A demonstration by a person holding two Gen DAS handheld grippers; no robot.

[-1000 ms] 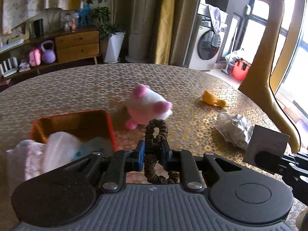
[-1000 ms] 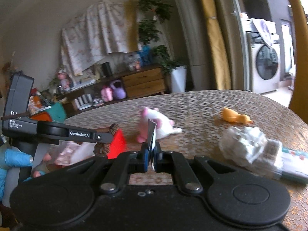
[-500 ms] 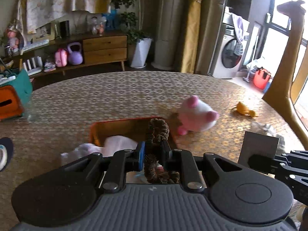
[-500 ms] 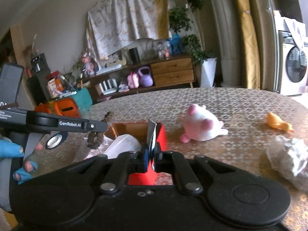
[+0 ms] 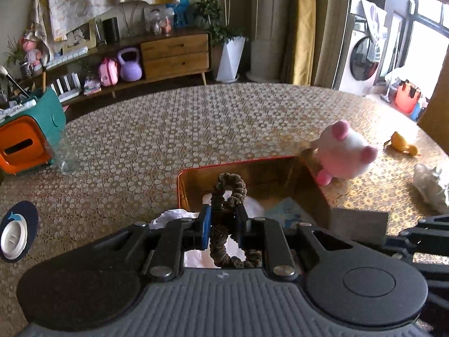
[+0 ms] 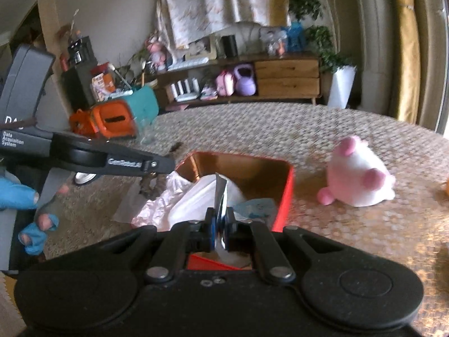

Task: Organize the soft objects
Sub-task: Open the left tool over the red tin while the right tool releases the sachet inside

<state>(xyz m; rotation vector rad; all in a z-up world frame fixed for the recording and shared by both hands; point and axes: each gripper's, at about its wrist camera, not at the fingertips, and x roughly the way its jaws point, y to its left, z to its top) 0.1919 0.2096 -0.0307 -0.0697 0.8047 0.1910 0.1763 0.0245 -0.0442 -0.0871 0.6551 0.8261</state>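
My left gripper [image 5: 223, 226] is shut on a brown scrunchie [image 5: 228, 189] and hangs over the near end of the red box [image 5: 315, 185]. In the right wrist view the same gripper [image 6: 157, 165] comes in from the left with the scrunchie [image 6: 147, 186] dangling at the box's [image 6: 286, 196] left corner. My right gripper [image 6: 220, 224] is shut on a thin flat packet [image 6: 220, 193], edge up, above the box's near side. White and pink soft bags [image 6: 196, 196] fill the box. A pink-and-white plush [image 5: 343, 150] [image 6: 357, 178] lies just right of it.
On the patterned round table [image 5: 168, 129] lie a small orange toy [image 5: 402, 143], a crumpled white cloth [image 5: 429, 185], an orange-and-teal container [image 5: 26, 137], a clear glass [image 5: 66, 154] and a round pad with a white disc [image 5: 16, 233]. A gloved hand [image 6: 25, 210] holds the left tool.
Both grippers have swung left over the table and now sit above the red box. The plush and orange toy have slid to the right in both views. Neither grip has changed.
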